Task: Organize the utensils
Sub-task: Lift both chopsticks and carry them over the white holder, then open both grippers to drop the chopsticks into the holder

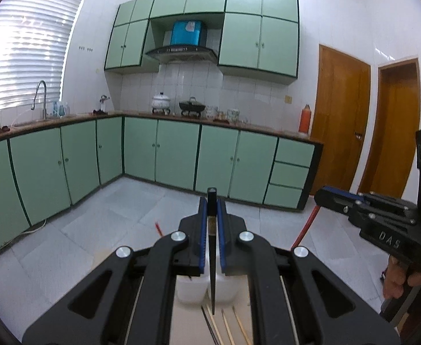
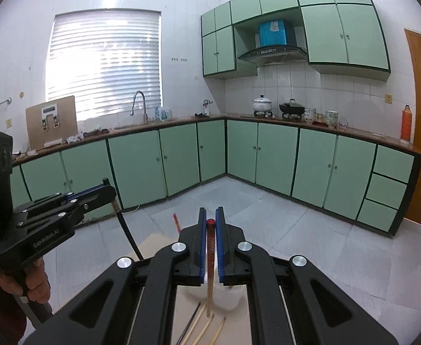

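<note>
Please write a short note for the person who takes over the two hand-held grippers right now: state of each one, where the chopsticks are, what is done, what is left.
Left hand-held gripper: shut on a black chopstick, tip pointing down.
Right hand-held gripper: shut on a red-topped wooden chopstick, also hanging tip down.
Both are held in the air above the white container at the table edge.
Loose chopsticks, pale wood and one dark, lie on the table in front of the container.
Done: one chopstick picked up per gripper.
Left: probably to place both in the container, then collect the loose ones. Whether anything already stands inside, I cannot tell.
</note>
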`<act>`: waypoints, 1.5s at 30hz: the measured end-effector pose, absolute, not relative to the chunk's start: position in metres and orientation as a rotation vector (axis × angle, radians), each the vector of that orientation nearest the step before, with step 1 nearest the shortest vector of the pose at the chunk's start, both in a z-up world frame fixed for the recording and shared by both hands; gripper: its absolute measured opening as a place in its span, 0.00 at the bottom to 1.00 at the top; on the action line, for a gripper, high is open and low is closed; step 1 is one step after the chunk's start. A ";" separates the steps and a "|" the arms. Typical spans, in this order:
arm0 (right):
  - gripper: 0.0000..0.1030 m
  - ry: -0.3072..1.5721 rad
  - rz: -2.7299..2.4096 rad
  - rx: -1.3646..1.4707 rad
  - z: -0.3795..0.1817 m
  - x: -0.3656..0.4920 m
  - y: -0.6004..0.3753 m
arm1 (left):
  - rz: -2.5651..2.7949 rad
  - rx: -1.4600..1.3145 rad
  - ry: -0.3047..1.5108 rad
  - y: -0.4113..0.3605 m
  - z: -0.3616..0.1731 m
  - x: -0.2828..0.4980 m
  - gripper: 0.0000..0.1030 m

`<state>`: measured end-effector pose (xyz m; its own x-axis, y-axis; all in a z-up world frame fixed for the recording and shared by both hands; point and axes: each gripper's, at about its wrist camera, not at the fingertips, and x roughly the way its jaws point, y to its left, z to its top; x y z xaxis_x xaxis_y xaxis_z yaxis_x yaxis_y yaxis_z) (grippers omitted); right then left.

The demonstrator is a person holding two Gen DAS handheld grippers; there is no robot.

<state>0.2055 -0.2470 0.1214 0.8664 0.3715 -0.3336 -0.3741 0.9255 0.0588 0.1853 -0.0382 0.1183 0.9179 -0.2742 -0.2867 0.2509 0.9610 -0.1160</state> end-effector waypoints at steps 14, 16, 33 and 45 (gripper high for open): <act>0.06 0.363 0.337 -0.009 0.111 0.298 -0.237 | -0.221 -0.042 0.280 -0.061 0.119 0.278 0.06; 0.06 0.382 0.331 -0.002 0.096 0.308 -0.238 | -0.215 -0.035 0.302 -0.064 0.105 0.291 0.06; 0.07 0.507 0.317 0.021 0.018 0.318 -0.238 | -0.181 -0.029 0.496 -0.052 0.012 0.324 0.07; 0.43 0.472 0.273 0.048 0.017 0.287 -0.251 | -0.163 -0.063 0.447 -0.036 0.017 0.284 0.44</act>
